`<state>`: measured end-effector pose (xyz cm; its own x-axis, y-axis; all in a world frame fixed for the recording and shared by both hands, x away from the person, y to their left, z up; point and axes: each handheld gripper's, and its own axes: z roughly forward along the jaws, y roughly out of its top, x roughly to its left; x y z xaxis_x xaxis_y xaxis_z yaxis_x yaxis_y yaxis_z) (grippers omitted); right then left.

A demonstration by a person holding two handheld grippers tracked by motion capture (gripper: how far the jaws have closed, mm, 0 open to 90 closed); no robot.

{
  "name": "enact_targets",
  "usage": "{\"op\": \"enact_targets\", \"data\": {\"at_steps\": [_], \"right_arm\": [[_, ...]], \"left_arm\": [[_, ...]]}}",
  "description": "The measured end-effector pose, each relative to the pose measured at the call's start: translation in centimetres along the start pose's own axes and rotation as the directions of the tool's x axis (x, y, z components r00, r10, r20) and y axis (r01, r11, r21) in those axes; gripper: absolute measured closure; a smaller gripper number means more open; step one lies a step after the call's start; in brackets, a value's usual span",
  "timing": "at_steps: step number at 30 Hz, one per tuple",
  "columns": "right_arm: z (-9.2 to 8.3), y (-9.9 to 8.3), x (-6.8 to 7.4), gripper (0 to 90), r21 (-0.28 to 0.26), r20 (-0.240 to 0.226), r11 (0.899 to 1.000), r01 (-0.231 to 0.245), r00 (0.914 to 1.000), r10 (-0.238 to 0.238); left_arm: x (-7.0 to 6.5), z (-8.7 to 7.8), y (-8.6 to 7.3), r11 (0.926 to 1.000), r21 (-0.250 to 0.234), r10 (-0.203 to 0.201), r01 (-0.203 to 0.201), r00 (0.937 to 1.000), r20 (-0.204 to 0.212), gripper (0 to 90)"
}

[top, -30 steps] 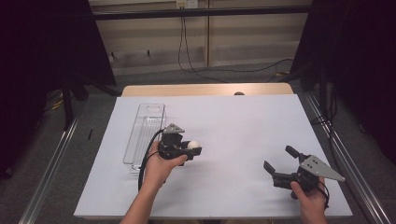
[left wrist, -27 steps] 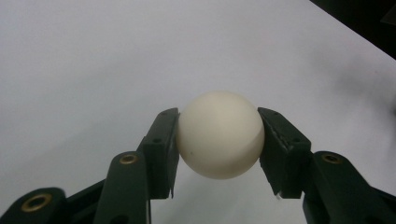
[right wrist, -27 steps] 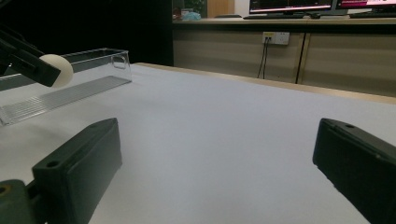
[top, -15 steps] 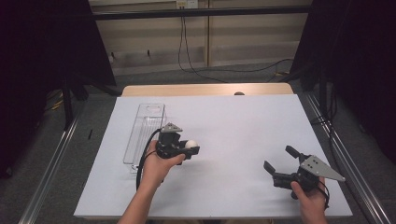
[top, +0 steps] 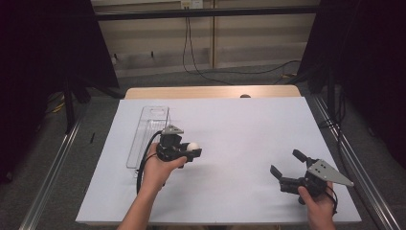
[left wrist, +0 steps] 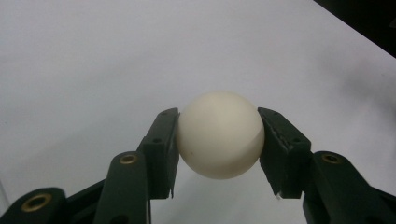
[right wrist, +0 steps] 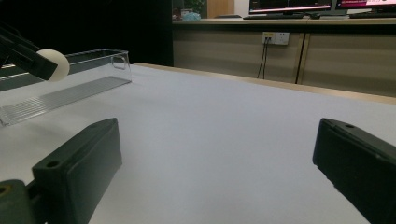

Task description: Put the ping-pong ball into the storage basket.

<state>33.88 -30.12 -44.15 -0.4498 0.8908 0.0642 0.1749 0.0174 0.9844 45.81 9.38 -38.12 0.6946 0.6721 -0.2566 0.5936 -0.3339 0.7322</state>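
Above the white table cover, just right of the clear tray, the left gripper clamps a white ball between its pads. Well apart at the near right, the right gripper holds its jaws wide apart with nothing between them.

Right gripper sat low over the white table, jaws wide apart with nothing between them. Far left: white ball pinched in the left gripper, just in front of the clear tray near the table's far edge.
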Motion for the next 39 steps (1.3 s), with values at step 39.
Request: {"op": "enact_targets", "data": {"at_steps": [39], "right_arm": [[0.0, 0.0, 0.0, 0.9, -0.002, 0.000, 1.000, 0.001, 1.0000, -0.001]], "left_arm": [[1.7, -2.0, -0.3, 0.9975, -0.066, -0.027, 0.025, 0.9991, -0.033, 51.2]]}}
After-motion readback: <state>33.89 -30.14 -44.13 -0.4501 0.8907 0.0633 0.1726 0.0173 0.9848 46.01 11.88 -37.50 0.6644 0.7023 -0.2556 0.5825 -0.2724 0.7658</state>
